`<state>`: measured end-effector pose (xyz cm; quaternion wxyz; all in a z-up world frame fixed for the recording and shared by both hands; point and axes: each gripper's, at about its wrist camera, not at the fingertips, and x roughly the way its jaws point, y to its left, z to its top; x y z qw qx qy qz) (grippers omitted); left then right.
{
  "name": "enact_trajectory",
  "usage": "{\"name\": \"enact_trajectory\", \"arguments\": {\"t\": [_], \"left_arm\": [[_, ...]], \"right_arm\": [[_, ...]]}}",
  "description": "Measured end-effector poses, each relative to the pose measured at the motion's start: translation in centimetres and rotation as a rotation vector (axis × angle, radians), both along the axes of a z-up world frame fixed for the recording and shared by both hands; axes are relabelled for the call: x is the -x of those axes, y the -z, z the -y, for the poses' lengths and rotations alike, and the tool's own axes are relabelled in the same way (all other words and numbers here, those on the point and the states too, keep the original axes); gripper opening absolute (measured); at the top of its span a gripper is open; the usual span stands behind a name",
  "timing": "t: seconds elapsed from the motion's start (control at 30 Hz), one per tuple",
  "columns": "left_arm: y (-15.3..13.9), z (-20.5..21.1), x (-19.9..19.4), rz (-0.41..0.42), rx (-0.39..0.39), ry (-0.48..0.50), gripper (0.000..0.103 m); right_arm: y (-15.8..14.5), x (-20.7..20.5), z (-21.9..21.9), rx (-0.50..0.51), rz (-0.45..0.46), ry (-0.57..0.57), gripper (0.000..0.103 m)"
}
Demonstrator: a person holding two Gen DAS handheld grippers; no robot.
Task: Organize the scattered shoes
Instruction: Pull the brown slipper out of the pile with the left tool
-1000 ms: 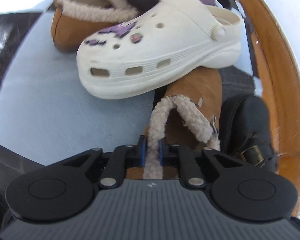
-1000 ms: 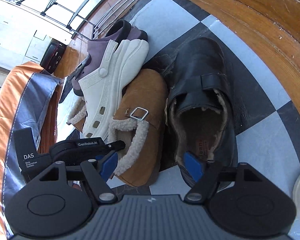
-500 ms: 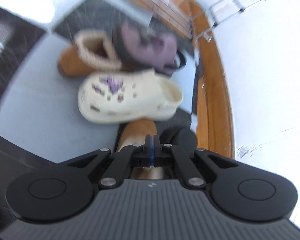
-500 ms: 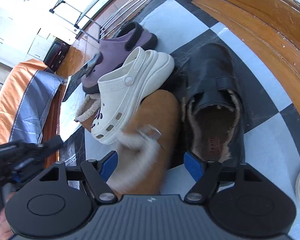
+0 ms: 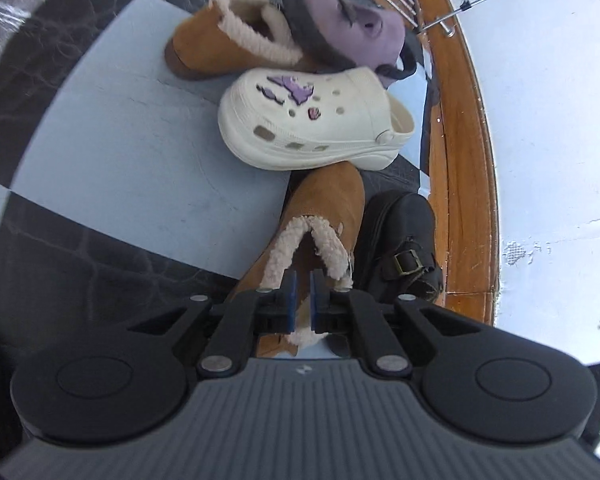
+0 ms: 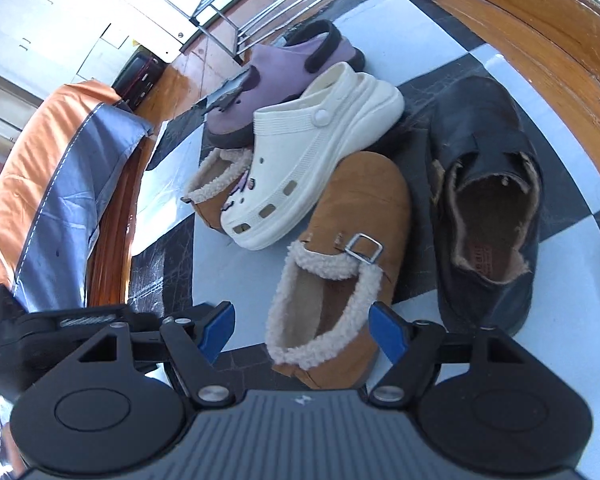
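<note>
Floor (image 6: 172, 248): checkered tiles
Left gripper (image 5: 303, 300): jaws opening above tan slipper (image 5: 320, 216)
Right gripper (image 6: 302, 332): jaws apart, empty
Right view only: black shoe's (image 6: 488, 208) lining

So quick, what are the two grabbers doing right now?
Left gripper: jaws opening a little, nothing pinched; the tan slipper lies below it.
Right gripper: wide open, holding nothing, above that tan slipper.
</note>
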<state>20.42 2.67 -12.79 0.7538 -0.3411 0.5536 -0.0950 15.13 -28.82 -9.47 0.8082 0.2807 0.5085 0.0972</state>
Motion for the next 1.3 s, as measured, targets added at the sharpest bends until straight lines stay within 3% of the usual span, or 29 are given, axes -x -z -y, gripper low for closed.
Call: {"name": "enact_trajectory", "arguments": {"t": [0.07, 0.17, 0.3, 0.43, 0.57, 0.73, 0.8, 0.87, 0.93, 1.0, 1.3], "left_arm": [[1.0, 0.9, -0.5, -0.020, -0.001, 0.010, 0.019], [1.9, 1.7, -1.0, -0.030, 0.033, 0.010, 0.019], [1.7, 3.0, -1.4, -0.017, -0.064, 0.063, 0.022], [0.6, 3.5, -1.7, 0.005, -0.093, 0.110, 0.031], [-0.9, 3.3, -1.5, 0.047, -0.118, 0.116, 0.053], [-0.6, 3.6, -1.7, 0.035, -0.291, 0.116, 0.061], [0.5, 3.6, -1.7, 0.009, -0.296, 0.124, 0.061], [1.7, 3.6, -1.7, -0.014, -0.247, 0.122, 0.063], [2.6, 3.9, -1.6, -0.028, -0.234, 0.117, 0.061], [4.0, 4.2, -1.5, -0.062, -0.279, 0.065, 0.017], [4.3, 5.4, -0.6, -0.056, -0.325, -0.004, 0.011]], "right_arm": [[0.2, 0.0, 0.8, 0.005, -0.013, 0.004, 0.075], [0.5, -0.3, 2.1, 0.018, -0.024, 0.010, 0.075], [1.4, -0.9, 3.6, 0.005, -0.042, 0.025, 0.075], [2.7, -1.4, 4.3, -0.025, -0.075, 0.033, 0.075], [3.5, -1.6, 4.1, -0.035, -0.101, 0.017, 0.075], [3.7, -1.7, 3.5, -0.014, -0.107, 0.001, 0.075], [3.6, -1.7, 3.2, -0.009, -0.108, -0.010, 0.075], [3.5, -1.7, 3.0, -0.004, -0.108, -0.023, 0.075], [3.5, -1.8, 2.9, 0.006, -0.109, -0.031, 0.076], [3.7, -1.8, 2.9, 0.008, -0.115, -0.027, 0.077], [5.2, -2.2, 3.4, -0.003, -0.167, -0.009, 0.077]]}}
